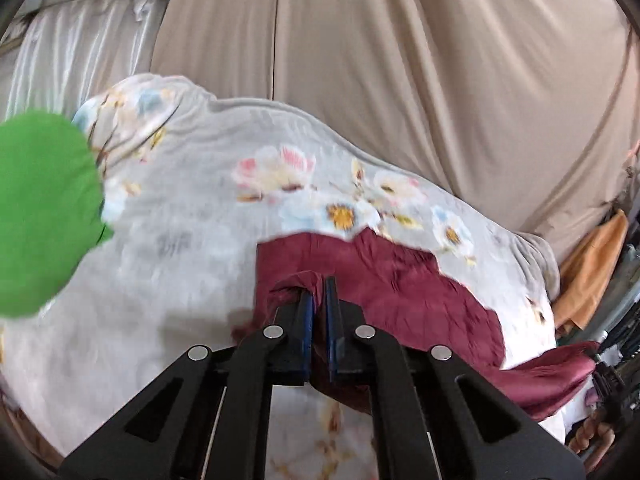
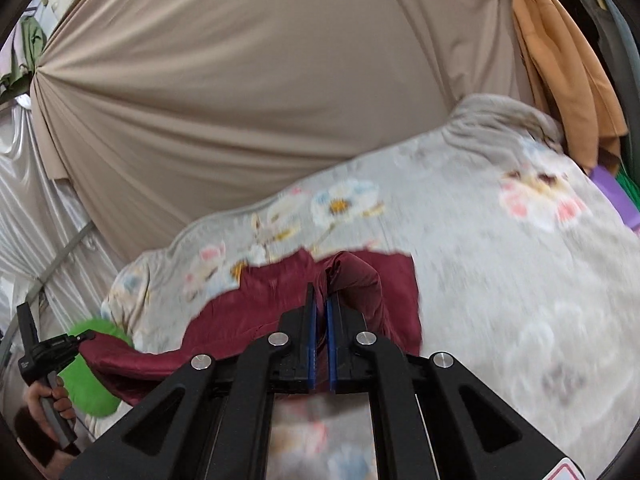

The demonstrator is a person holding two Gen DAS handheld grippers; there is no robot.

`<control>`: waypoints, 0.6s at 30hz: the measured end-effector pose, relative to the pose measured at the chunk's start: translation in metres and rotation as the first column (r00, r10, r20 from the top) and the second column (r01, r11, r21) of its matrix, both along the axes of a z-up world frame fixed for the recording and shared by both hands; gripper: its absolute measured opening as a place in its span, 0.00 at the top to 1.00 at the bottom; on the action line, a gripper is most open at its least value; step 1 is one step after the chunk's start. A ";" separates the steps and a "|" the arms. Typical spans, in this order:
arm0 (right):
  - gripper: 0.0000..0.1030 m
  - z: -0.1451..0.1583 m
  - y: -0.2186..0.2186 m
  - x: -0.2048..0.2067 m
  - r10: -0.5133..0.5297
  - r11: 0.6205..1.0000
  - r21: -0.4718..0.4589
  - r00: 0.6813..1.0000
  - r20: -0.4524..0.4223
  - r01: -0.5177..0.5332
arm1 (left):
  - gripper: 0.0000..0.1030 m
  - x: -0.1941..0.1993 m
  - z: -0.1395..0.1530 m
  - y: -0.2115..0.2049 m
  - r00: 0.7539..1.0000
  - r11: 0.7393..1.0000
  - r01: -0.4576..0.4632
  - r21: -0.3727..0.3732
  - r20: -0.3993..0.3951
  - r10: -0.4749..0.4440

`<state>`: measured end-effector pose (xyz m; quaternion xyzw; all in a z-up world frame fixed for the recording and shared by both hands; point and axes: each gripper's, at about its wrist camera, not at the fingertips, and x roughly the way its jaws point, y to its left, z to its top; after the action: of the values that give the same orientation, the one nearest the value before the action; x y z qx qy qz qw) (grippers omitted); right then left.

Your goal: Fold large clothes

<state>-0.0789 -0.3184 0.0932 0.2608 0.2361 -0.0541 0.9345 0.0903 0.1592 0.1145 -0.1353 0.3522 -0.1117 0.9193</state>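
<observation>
The maroon garment (image 1: 400,280) lies on a bed covered by a grey floral bedspread (image 1: 192,208), with part of the fabric spread flat and part raised between the two claws. The left claw (image 1: 319,304) is closed on a bunched fold of the maroon garment; fabric passes between its blue pads (image 1: 307,320) and wraps over the fingertips. The right claw (image 2: 321,308) is likewise closed on a fold of the same garment, with cloth pinched between its blue pads and a rounded hump of fabric standing just beyond them. In the right wrist view, a strip of the garment stretches from the bedspread toward the lower left, where the left claw, seen from outside, grips its end beside the person's left hand (image 2: 56,396). A green cloth (image 1: 44,216) rests on the bedspread at the left. A beige curtain (image 1: 400,60) hangs behind the bed, white satin drapery (image 1: 80,52) adjoins it at the left, and an orange cloth (image 2: 560,68) hangs at the right. Both views show motion blur on the bedspread.
</observation>
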 end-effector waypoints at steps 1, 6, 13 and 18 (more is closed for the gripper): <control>0.96 0.002 -0.003 0.016 -0.008 1.000 -0.008 1.000 0.011 0.008 | 0.96 0.015 0.001 -0.005 1.000 1.000 -0.006 0.000 0.000 0.006; 0.96 -0.007 -0.024 0.091 -0.038 0.999 0.016 0.999 0.014 0.038 | 0.96 0.090 -0.009 -0.031 0.999 0.997 -0.043 0.064 -0.023 0.044; 0.96 -0.063 -0.041 0.188 -0.078 0.996 0.044 0.993 -0.093 0.083 | 0.96 0.183 -0.084 -0.063 0.987 0.977 -0.062 0.203 -0.136 0.090; 0.96 -0.109 -0.041 0.235 -0.092 0.993 0.049 0.977 -0.190 0.103 | 0.95 0.221 -0.140 -0.075 0.971 0.964 -0.044 0.261 -0.215 0.103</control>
<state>0.1562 -0.3599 -0.0154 0.2931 0.3116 -0.1172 0.8962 0.3115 0.0843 -0.0255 -0.0411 0.4610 -0.0149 0.8863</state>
